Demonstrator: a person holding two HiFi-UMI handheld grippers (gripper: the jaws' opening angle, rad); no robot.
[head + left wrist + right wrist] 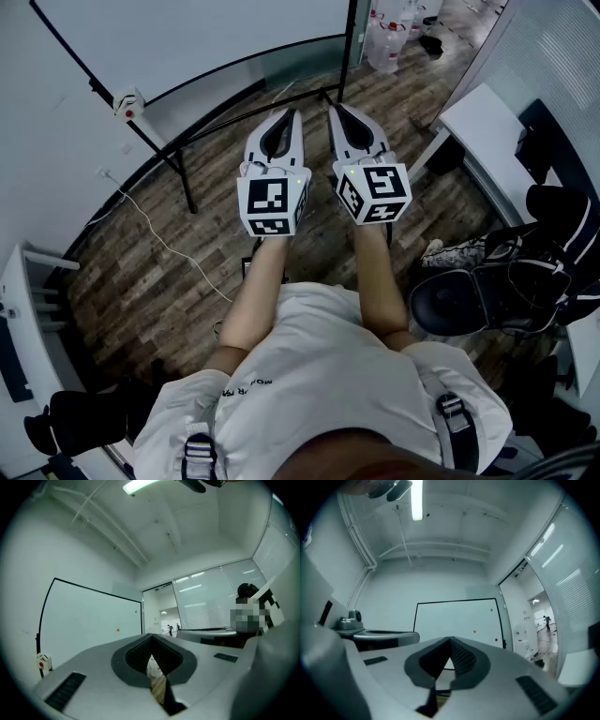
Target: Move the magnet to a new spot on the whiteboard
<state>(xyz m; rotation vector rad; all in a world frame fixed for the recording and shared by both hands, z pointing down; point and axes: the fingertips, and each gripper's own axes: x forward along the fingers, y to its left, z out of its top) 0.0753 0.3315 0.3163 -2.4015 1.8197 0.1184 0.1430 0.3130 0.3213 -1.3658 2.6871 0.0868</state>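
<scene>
Nearest is the person's white short-sleeved shirt (328, 375); the dark print on its front lies upside down and is too small to read. Ahead of it both forearms reach toward the black-framed whiteboard (450, 620), which stands on a black tube stand (183, 173) over the wood-plank floor (187, 272). Grey-and-white left gripper (287, 114): jaws clenched tip to tip, nothing between them. Grey-and-white right gripper (336, 109): jaws likewise clenched and empty. Each carries a cube (274, 206) of black-and-white square markers, patterns only, no lettering. The two sit side by side, well short of the whiteboard. On the whiteboard, toward its right side in the right gripper view, are three small round magnets. The green magnet (491, 610) is near the upper right corner. The orange magnet (475, 631) is lower and further in. The red magnet (496, 640) is near the lower right corner. The rest of the whiteboard is bare, with no writing on it. Which magnet is meant I cannot tell. Judgement: the task is barely begun. Nothing is grasped, and the approach, the opening of the jaws, the grasp and the re-placing all remain.
</scene>
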